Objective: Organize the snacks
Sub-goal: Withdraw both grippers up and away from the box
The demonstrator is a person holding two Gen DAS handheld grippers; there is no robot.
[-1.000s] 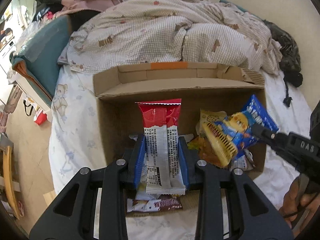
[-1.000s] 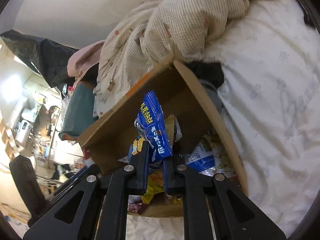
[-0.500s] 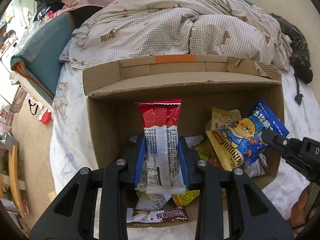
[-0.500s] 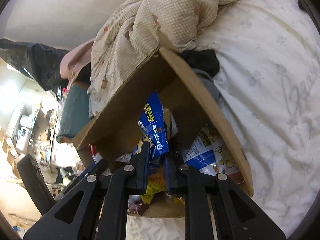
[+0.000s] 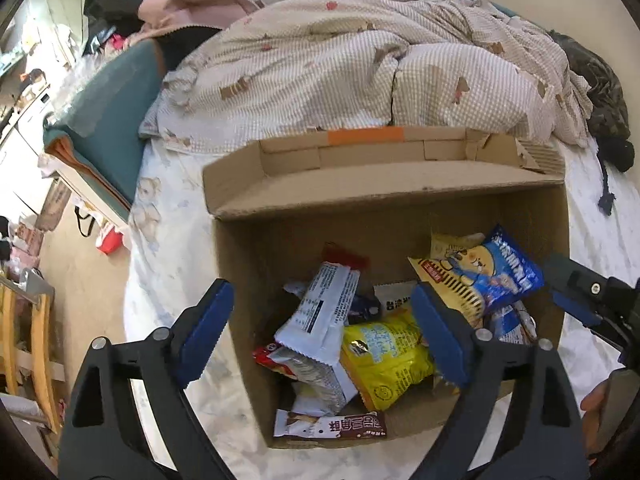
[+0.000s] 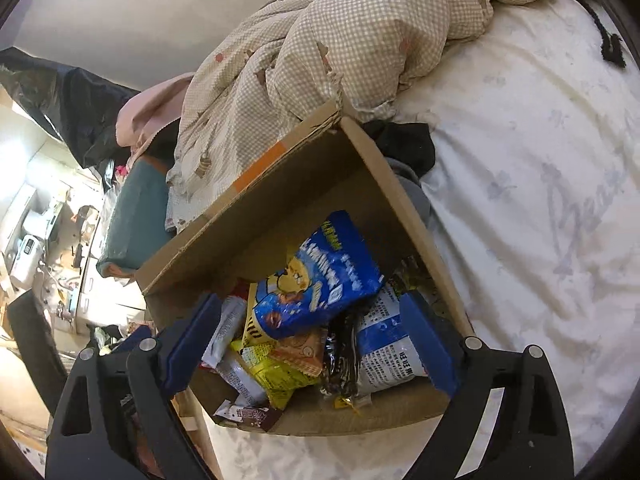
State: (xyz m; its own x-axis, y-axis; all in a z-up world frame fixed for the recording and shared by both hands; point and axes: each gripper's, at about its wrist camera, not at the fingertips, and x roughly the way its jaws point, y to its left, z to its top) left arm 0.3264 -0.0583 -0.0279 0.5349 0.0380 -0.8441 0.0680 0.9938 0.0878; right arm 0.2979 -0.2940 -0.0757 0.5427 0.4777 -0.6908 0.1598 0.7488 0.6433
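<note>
A: What changed a moment ago?

B: Both tongs let go; a second back the left tongs (image 5: pixel 320 320) were clamped on a red-topped packet (image 5: pixel 320 312) held upright over the box (image 5: pixel 360 200), and the right tongs (image 6: pixel 316 340) pinched a blue bag (image 6: pixel 320 276); now the jaws of each are opening and stand wide, with nothing pressed between the pads.

A: So where did the two snacks go?

B: The packet has tipped over and lies white side up just ahead of the left tongs, between the jaws but touching neither, leaning on a yellow pack (image 5: pixel 384 356); the blue bag rests on the heap ahead of the right tongs, high on the pile, its corner against the box's far wall.

A: And the rest of the box?

B: It sits on the bed (image 6: pixel 540 200) under both tongs, flap folded back; a brown bar (image 5: pixel 332 426) lies nearest the left tongs at the near wall, and a white-and-blue pack (image 6: pixel 388 344) sits by the right tongs' right pad; other wrappers are buried and hard to tell apart.

A: What does that mean for the job?

B: Judging by the pile, two more snacks are stowed; both tongs are free for the next pick; whether any snacks remain outside the box cannot be told from these views; the blue bag looks loosely perched and may slide.
</note>
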